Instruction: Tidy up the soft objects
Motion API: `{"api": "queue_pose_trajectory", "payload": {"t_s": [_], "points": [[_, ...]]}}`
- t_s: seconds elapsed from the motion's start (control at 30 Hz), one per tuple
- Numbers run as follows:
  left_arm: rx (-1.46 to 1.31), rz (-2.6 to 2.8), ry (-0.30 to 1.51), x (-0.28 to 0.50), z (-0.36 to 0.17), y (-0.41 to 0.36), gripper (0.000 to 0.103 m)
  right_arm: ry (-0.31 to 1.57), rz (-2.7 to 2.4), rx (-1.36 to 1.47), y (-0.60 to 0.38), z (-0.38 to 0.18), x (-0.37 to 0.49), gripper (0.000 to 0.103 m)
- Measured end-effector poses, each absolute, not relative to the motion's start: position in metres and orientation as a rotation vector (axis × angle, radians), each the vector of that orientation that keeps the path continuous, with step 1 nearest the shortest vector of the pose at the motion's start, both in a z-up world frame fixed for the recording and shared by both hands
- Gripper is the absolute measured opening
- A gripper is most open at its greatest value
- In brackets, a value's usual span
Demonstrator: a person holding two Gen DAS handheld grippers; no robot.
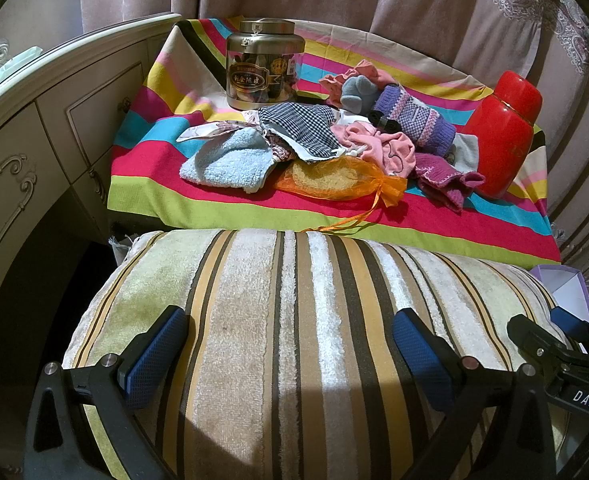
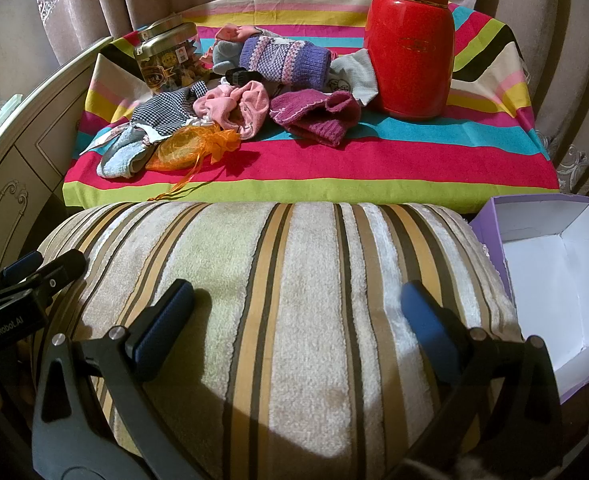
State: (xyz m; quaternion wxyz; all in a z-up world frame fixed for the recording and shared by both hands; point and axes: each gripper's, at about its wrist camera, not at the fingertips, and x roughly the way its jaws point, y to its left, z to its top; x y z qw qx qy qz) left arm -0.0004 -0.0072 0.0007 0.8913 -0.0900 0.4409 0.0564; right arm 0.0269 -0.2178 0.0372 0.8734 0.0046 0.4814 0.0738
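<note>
Through the left wrist camera. Left gripper [image 1: 290,320] released, jaws spread wide, nothing between them. Hovering low over a striped cushion [image 1: 294,280], probably a resting pose before a first reach.

Straight ahead, beyond the cushion, on a striped cloth [image 1: 214,208]: the soft things, in one loose heap and overlapping, so judged as not yet sorted.
- Nearest, a little to the left: a blue towel [image 1: 226,164], roughly folded.
- Just right of it and touching it: an orange mesh pouch [image 1: 334,180], with the ribbon trailing over the cloth edge toward the gripper.
- Farther back: a checked cloth [image 1: 302,128], a pink garment [image 1: 374,144], a purple knit [image 1: 414,116] and a grey plush toy [image 1: 358,90].
- Ahead to the right: a magenta knit [image 1: 442,180].

Upright behind the heap on the left, a jar [image 1: 264,68]. Upright just beside the heap on the right, a red flask [image 1: 502,128]. Both hard, so seemingly not part of the job, only framing the heap.

Through the right wrist camera. Right gripper [image 2: 298,292] released as well, jaws wide apart and empty, above the same cushion and beside the left gripper. Near on its right, a purple box [image 2: 542,216], open on top, white inside, nothing in it. Likely placed there to receive the soft things, within easy reach of this gripper. Heap ahead and toward the left, well apart from the box. Best first candidates, as a judgement: the pouch and the towel, being nearest and lying free on the front of the heap.
</note>
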Motion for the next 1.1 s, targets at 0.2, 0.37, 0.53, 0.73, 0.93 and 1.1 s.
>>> {"api": "queue_pose_trajectory", "payload": {"t_s": [0.2, 0.37, 0.53, 0.73, 0.93, 1.1], "points": [[-0.187, 0.117, 0.915, 0.000, 0.001, -0.007, 0.103, 1.005, 0.154, 0.010, -0.218, 0.037, 0.027, 0.103], [-0.186, 0.118, 0.915, 0.000, 0.001, -0.008, 0.103, 1.005, 0.154, 0.010, -0.218, 0.037, 0.027, 0.103], [-0.186, 0.118, 0.915, 0.000, 0.001, -0.008, 0.103, 1.004, 0.155, 0.010, -0.218, 0.037, 0.026, 0.103], [-0.188, 0.116, 0.913, -0.001, 0.001, -0.008, 0.103, 1.004, 0.156, 0.014, -0.219, 0.037, 0.026, 0.103], [-0.182, 0.107, 0.898, 0.001, 0.006, -0.007, 0.101, 1.034, 0.161, 0.010, -0.218, 0.039, 0.029, 0.103], [-0.217, 0.069, 0.884, 0.017, 0.012, 0.000, 0.086, 1.105, 0.198, 0.007, -0.218, 0.039, 0.039, 0.103]]}}
